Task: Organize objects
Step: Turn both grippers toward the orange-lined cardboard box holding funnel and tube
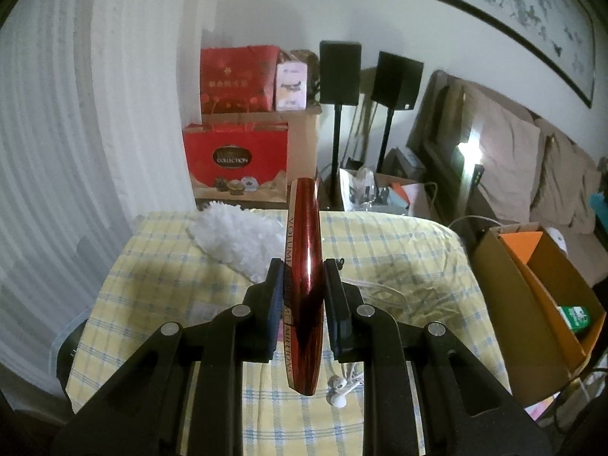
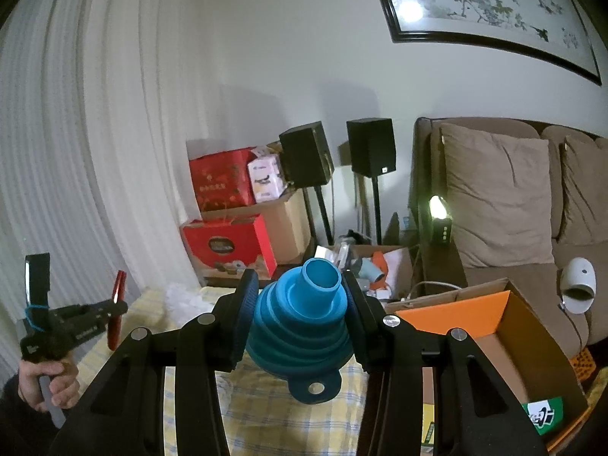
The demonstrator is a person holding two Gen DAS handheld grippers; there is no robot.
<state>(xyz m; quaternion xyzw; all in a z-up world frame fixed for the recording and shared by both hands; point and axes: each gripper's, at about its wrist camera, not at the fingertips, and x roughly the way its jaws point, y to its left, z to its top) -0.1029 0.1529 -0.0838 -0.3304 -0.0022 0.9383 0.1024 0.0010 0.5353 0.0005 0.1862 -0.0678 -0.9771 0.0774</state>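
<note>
Left wrist view: mascara tube [image 1: 304, 285] clamped upright within left gripper [image 1: 303, 304].

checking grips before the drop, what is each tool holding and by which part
The left tool clamps the red mascara tube around its middle. The right tool squeezes the blue collapsible funnel by its ribbed sides, spout pointing away.

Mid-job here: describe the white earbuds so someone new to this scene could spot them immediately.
Start at the table with the yellow checked cloth. Look at its near part, just right of the red mascara tube held in the left gripper. The earbuds lie there, small glossy white buds on a thin cord, unlike the fluffy white duster farther back.
</note>
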